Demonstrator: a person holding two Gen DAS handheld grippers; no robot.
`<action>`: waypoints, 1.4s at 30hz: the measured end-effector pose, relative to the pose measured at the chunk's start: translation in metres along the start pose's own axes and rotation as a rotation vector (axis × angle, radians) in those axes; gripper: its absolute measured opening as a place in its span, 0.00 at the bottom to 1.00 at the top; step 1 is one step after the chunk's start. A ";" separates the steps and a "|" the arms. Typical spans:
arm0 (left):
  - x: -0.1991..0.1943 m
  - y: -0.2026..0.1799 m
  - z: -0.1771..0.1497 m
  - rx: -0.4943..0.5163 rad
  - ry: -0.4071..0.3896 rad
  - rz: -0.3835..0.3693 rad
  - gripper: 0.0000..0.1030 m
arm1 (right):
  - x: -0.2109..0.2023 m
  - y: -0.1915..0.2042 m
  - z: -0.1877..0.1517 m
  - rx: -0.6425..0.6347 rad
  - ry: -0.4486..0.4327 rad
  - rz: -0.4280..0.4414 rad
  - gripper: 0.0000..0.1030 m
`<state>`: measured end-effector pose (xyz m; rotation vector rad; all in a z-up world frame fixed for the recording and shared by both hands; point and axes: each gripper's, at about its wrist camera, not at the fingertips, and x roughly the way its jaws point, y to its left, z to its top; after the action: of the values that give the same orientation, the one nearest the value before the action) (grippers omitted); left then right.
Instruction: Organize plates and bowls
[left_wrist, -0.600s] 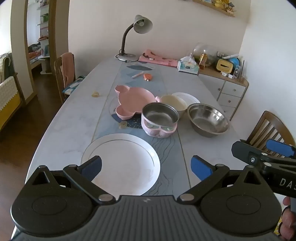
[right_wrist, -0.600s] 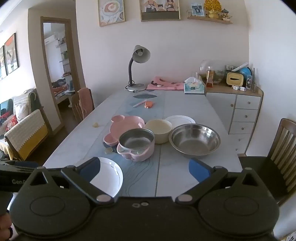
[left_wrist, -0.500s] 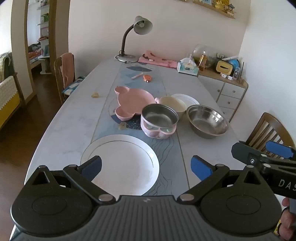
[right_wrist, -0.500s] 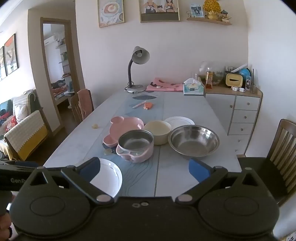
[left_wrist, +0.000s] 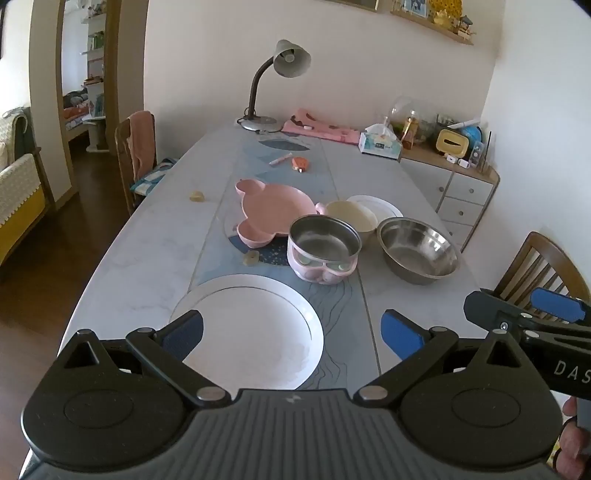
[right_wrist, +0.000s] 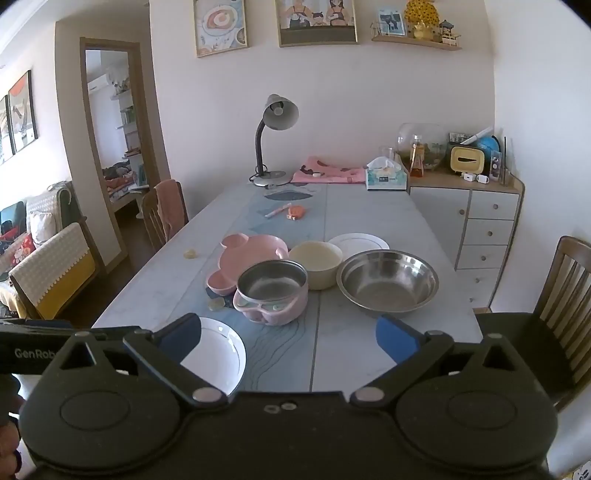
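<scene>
A large white plate (left_wrist: 255, 328) lies at the table's near end, under my open, empty left gripper (left_wrist: 291, 334). Beyond it stand a steel bowl in a pink holder (left_wrist: 323, 247), a pink mouse-shaped divided plate (left_wrist: 273, 208), a cream bowl (left_wrist: 351, 218), a small white plate (left_wrist: 380, 205) and a big steel bowl (left_wrist: 419, 249). My right gripper (right_wrist: 288, 338) is open and empty above the near table edge. In its view are the white plate (right_wrist: 218, 354), the pink-holder bowl (right_wrist: 271, 290), the pink plate (right_wrist: 247, 258), the cream bowl (right_wrist: 316, 260), the small plate (right_wrist: 360, 242) and the big steel bowl (right_wrist: 389, 282).
A desk lamp (right_wrist: 273, 140), pink cloth (right_wrist: 325, 173), tissue box (right_wrist: 386, 177), pen and orange item (right_wrist: 290, 212) sit at the far end. Small yellowish bits (left_wrist: 251, 256) lie on the table. Wooden chairs (right_wrist: 561, 306) stand at both sides; a drawer cabinet (right_wrist: 487, 221) is at right.
Both views have shifted slightly, so the dishes sit a little lower and closer in frame. Both grippers stay open and nothing on the table has moved.
</scene>
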<state>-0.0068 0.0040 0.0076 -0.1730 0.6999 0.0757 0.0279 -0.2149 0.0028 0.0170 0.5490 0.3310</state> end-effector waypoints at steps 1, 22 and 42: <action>0.000 0.000 0.000 0.001 -0.003 0.002 1.00 | 0.000 0.001 0.001 -0.001 0.000 0.000 0.98; -0.011 0.000 0.002 -0.003 -0.037 0.021 1.00 | -0.005 0.002 0.006 -0.010 -0.031 0.003 0.97; -0.012 0.001 0.008 -0.002 -0.053 0.015 1.00 | -0.005 0.001 0.008 -0.013 -0.042 0.000 0.96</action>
<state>-0.0110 0.0059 0.0216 -0.1667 0.6479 0.0950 0.0276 -0.2152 0.0127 0.0116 0.5056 0.3335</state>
